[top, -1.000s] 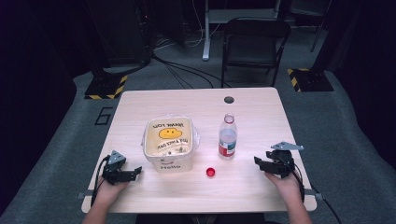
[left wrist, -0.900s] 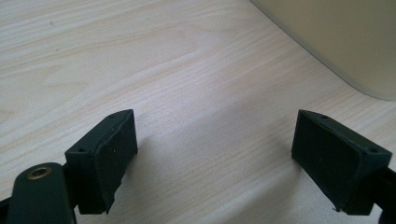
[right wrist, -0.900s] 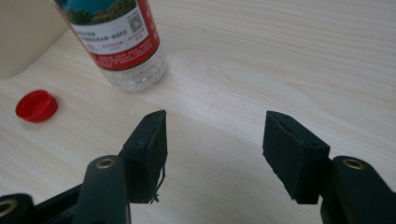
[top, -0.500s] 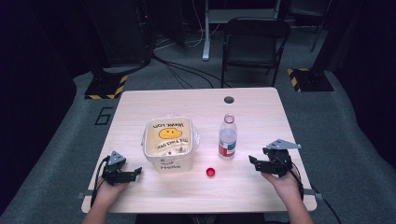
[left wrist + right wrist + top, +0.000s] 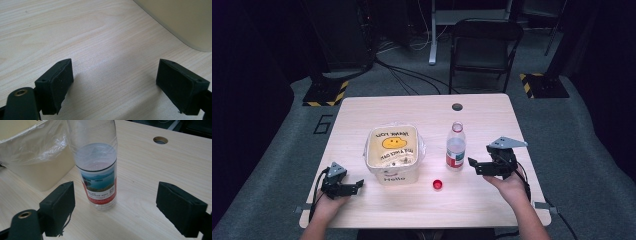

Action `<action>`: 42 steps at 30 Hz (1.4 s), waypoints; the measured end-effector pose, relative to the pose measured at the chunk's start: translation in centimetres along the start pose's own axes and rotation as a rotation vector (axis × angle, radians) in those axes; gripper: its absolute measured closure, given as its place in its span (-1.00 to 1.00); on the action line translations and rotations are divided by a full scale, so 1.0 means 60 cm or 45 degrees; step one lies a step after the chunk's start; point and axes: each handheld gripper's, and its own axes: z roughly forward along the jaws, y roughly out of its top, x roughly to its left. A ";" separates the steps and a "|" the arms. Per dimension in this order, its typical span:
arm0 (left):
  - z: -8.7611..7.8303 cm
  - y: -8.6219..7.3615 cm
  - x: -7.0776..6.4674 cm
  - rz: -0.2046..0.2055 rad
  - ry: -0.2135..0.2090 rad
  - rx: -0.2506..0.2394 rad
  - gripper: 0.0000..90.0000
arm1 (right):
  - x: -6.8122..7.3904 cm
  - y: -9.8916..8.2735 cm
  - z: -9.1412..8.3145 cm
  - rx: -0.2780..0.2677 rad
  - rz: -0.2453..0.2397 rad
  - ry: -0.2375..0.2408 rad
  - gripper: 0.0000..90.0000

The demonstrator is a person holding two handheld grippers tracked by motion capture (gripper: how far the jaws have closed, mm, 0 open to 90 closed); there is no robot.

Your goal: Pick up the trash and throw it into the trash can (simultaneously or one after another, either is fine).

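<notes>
While both hands rest near the front edge, the big pale wooden table (image 5: 422, 107) holds just a few things. Biggest on it is the cream plastic bin (image 5: 392, 152) with a clear bag liner and a yellow smiley face, sitting a little toward nine o'clock from the middle. Next in size is the clear plastic water bottle (image 5: 455, 147) with a red and blue label. It stands straight up at about three o'clock from the bin, close by but not touching, and its top is open with no cap on.

At three o'clock from the bottle is the right gripper (image 5: 478, 166), with its jaws spread wide and nothing between them. In the right gripper view the bottle (image 5: 96, 170) stands just ahead of the gap and a bit toward the left jaw. The bottle's long side runs up and down, so the jaws would close on its sides.

Off at eight o'clock from the bin is the left gripper (image 5: 352, 186), also spread wide and holding nothing, much farther from the bottle. The right hand looks like the one to grab it.

Smallest is the little round red bottle cap (image 5: 437, 184), lying flat at about seven o'clock from the bottle.
</notes>
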 end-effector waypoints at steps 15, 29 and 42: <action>0.000 0.000 0.000 0.003 -0.005 0.000 -0.69 | 0.020 0.027 0.017 -0.047 -0.012 0.045 -0.96; 0.000 0.000 0.000 0.005 -0.007 -0.001 -0.69 | 0.030 0.044 0.047 -0.049 -0.027 0.057 -1.00; 0.000 0.000 0.000 0.006 -0.012 -0.002 -0.69 | 0.038 0.052 0.084 -0.023 -0.043 0.046 -1.00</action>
